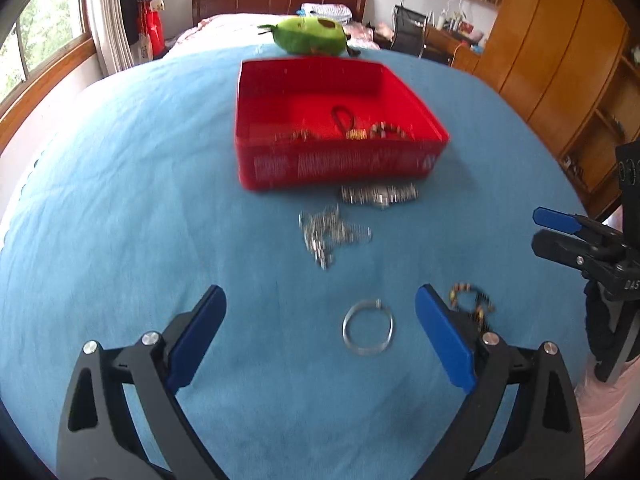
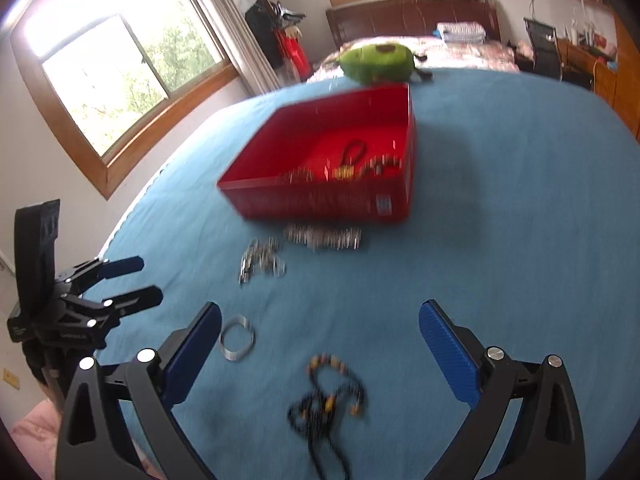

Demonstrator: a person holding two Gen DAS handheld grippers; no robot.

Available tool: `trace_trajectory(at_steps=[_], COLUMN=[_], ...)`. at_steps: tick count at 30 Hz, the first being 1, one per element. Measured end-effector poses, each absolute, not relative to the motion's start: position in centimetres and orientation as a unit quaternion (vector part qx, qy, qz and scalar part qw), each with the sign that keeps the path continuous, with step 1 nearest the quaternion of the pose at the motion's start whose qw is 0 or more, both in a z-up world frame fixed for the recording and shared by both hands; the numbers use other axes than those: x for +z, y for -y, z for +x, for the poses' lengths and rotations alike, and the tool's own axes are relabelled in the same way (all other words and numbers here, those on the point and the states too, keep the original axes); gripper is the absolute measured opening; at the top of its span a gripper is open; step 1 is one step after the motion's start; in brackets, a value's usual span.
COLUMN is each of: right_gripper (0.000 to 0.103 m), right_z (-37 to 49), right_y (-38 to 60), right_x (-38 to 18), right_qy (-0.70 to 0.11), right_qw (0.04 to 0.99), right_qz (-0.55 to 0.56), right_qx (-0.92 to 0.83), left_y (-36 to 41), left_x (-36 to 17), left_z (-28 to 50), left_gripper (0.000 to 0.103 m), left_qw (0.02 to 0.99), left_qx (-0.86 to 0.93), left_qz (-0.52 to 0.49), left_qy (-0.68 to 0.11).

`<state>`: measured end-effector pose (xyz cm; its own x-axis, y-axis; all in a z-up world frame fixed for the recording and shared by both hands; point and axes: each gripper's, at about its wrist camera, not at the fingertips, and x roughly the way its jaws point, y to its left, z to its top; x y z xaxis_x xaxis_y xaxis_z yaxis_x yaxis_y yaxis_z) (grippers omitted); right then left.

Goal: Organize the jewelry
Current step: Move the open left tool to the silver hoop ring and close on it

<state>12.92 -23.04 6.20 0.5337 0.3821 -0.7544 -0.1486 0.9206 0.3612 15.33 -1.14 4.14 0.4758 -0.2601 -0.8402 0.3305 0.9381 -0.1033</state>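
A bedroom: a blue sheet [image 1: 120, 200] covers the bed, with a red box [image 1: 340, 160] on it. The left gripper [image 1: 320, 320] hovers low, jaws spread wide and empty, framing a silver bangle [image 1: 368, 330] lying flat. The right gripper [image 2: 320, 340] is likewise spread and empty over a beaded necklace [image 2: 332, 392], whose dark cord trails toward the camera. A chain [image 1: 332, 236] and watch [image 1: 380, 194] lie just before the box, the watch lengthwise along its front wall.
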Motion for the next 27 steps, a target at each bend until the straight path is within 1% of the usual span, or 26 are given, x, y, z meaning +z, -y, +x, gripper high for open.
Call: trace_trajectory(at_steps=[7, 14, 25, 27], right_gripper=[0.099, 0.099, 0.099, 0.099], right_z=[10.0, 9.1, 9.1, 9.3], right_y=[22.8, 22.6, 23.3, 23.4], right_x=[3.7, 2.5, 1.8, 1.9], right_qy=[-0.484, -0.491, -0.491, -0.489], right_qw=[0.853, 0.848, 0.844, 0.845], right_qz=[0.130, 0.137, 0.158, 0.158], right_qx=[0.143, 0.143, 0.150, 0.149], left_y=[1.1, 1.3, 3.4, 3.7], left_x=[1.4, -0.3, -1.5, -1.6], left_z=[12.9, 12.0, 14.9, 15.3], left_gripper=[0.095, 0.095, 0.095, 0.093], left_qw=[0.844, 0.845, 0.826, 0.818], left_qx=[-0.167, -0.144, -0.150, -0.157], left_qz=[0.033, 0.036, 0.046, 0.043], left_qy=[-0.508, -0.514, -0.542, -0.552])
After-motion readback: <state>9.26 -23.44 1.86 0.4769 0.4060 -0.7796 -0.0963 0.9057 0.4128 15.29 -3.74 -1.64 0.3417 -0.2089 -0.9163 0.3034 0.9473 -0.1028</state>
